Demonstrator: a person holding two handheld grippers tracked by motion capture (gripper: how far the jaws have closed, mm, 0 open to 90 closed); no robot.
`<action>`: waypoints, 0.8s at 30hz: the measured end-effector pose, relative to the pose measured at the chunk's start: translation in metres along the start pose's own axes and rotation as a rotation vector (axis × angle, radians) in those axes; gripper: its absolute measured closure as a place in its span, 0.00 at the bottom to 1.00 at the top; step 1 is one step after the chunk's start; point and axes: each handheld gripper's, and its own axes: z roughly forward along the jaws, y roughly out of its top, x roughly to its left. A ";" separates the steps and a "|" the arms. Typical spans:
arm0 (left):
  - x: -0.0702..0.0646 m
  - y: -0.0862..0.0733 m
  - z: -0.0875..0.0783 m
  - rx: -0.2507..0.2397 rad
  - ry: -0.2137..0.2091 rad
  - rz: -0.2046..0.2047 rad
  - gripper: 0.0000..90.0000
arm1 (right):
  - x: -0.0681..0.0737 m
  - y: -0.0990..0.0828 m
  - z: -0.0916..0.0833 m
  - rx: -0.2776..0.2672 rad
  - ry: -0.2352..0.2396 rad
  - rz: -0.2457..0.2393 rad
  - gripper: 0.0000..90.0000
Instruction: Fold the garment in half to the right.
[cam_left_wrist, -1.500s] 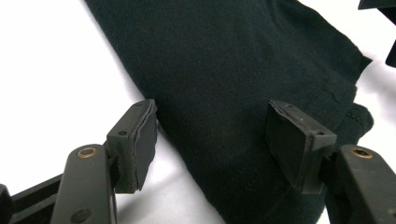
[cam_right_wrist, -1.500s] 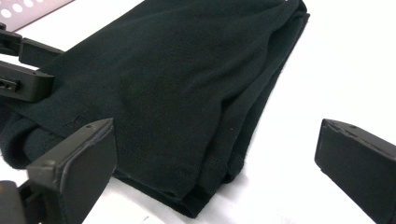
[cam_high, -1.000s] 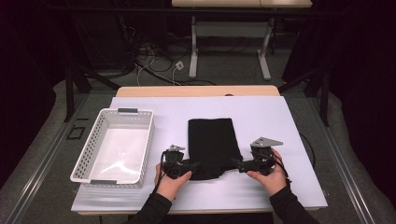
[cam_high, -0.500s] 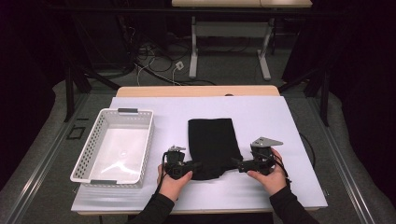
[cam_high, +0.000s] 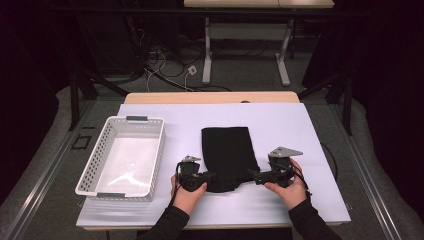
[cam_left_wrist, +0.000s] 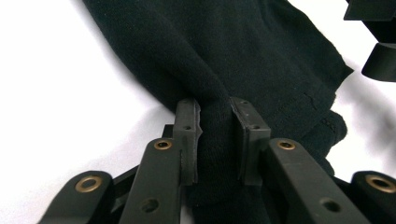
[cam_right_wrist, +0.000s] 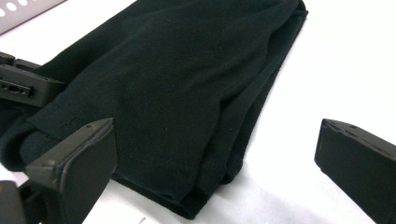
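While both grippers sit at the near edge of a folded garment, the scene reads as follows, largest item first.

Table (cam_high: 310, 130): flat white surface, matte and smooth, with a wooden strip along its far edge.

Basket (cam_high: 152, 160): white plastic, rectangular, with perforated walls; it stands at the left, well apart from the garment.

Black garment (cam_high: 227, 155): folded into a long rectangle at the table's centre, running from near to far. It is soft knit fabric with a stitched hem and layered edges. Judged light, limp and not fragile, it would sag and unfold if lifted by one point, so the two near corners look like the best holds.

Left gripper (cam_left_wrist: 215, 135): jaws closed on a bunched fold at the garment's near left corner, the cloth pinched between the pads.

Right gripper (cam_right_wrist: 215, 163): jaws spread wide at the near right corner, holding nothing, with the hem lying between them.
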 end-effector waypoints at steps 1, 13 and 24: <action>0.000 0.000 0.000 -0.001 0.001 0.001 0.84 | 0.000 0.000 0.000 0.000 0.000 0.000 0.00; 0.002 0.007 -0.010 0.003 -0.018 -0.009 0.87 | -0.001 0.000 0.000 -0.001 0.003 0.003 0.00; 0.002 0.010 -0.029 -0.003 0.001 0.012 0.88 | -0.002 0.001 -0.001 -0.002 0.012 0.005 0.00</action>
